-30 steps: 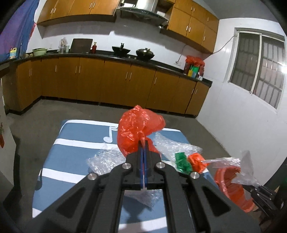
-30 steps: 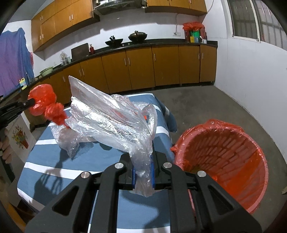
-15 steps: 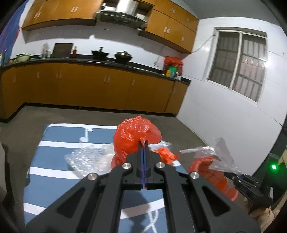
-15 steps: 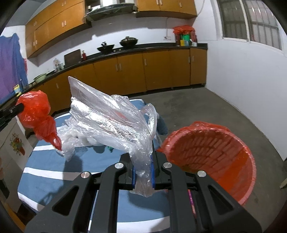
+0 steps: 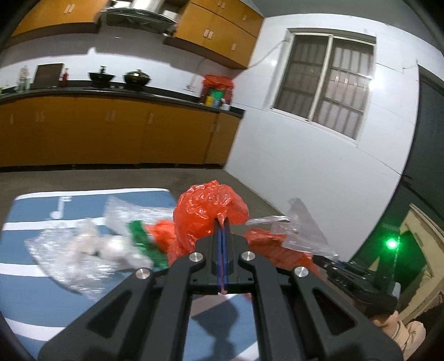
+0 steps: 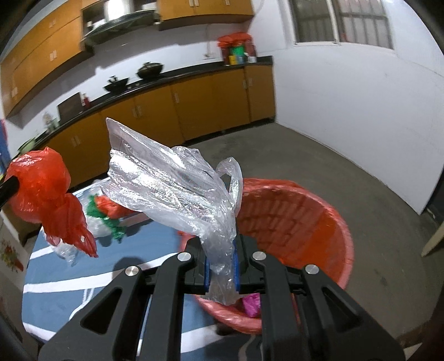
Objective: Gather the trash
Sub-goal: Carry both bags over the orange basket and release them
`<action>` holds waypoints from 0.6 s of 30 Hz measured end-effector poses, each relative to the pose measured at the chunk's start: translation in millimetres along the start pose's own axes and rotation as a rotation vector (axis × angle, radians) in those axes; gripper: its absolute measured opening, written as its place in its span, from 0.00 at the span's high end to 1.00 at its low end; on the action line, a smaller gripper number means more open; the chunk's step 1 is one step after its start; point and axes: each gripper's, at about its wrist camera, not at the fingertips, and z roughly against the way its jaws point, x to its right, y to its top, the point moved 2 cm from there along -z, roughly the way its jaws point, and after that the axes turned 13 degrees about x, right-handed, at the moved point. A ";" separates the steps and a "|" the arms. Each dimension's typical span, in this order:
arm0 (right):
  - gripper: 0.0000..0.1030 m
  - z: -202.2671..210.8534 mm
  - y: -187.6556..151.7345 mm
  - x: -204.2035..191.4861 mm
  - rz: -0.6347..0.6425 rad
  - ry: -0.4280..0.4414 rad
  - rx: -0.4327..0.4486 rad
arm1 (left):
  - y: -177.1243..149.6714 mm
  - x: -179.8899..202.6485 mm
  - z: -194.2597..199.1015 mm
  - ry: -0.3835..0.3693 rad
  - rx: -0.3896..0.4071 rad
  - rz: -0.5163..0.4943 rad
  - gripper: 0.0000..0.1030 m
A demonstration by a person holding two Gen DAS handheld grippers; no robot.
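Both grippers carry trash: the left gripper (image 5: 222, 222) clamps a red plastic bag (image 5: 208, 211), the right gripper (image 6: 220, 250) a clear plastic bag (image 6: 172, 188) above the red-lined bin (image 6: 305, 222) — neither dropped yet; bubble wrap (image 5: 80, 250) and green scraps (image 5: 144, 244) remain on the striped table (image 5: 27, 291).

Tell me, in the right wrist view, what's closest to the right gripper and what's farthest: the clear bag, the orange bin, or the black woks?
1. clear bag, pinched in the right gripper.
2. orange bin, just ahead, to the right.
3. black woks, far off on the back counter.

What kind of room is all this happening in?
Most likely a home kitchen: orange wooden cabinets run along the wall under a dark countertop, with woks and a range hood above.
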 end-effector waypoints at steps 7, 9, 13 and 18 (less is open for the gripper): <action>0.88 -5.6 -3.7 33.1 -0.054 -0.072 -0.016 | -23.1 46.4 -38.9 -0.109 -0.043 0.003 0.98; 0.88 -8.0 -4.7 40.3 -0.068 -0.086 -0.022 | -29.7 57.4 -49.8 -0.132 -0.055 0.000 0.98; 0.88 -13.8 -6.6 53.3 -0.107 -0.111 -0.039 | -39.5 72.8 -68.4 -0.162 -0.071 0.007 0.98; 0.88 -19.6 -7.5 63.4 -0.152 -0.129 -0.049 | -53.8 87.8 -89.1 -0.197 -0.094 0.023 0.98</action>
